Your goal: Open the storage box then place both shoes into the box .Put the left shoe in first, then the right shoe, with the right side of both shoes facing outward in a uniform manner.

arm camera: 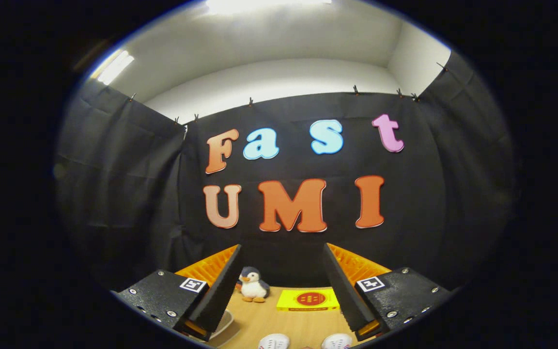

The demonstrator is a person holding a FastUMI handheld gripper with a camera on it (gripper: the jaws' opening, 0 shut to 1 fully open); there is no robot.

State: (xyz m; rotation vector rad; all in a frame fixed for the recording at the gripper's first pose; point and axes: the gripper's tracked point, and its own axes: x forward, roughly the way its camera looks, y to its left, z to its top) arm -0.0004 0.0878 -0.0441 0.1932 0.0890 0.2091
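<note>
Two white shoes: left shoe (274, 341) and right shoe (337, 341), side by side on the wooden table (303, 325), low between the fingers; just their near ends show, so toe direction and long axis cannot be told. The gripper (284, 286) is held high and level, fingers spread wide, holding nothing. Beyond them: a yellow packet (307, 300), a toy penguin (253, 286). A pale rim (225, 327) lies by the left finger. Judgement: tilt down first, locate the storage box, then open it squarely before reaching for any shoe.

Jaws spread wide; penguin toy (253, 285) and yellow box (307, 300) ahead.
</note>
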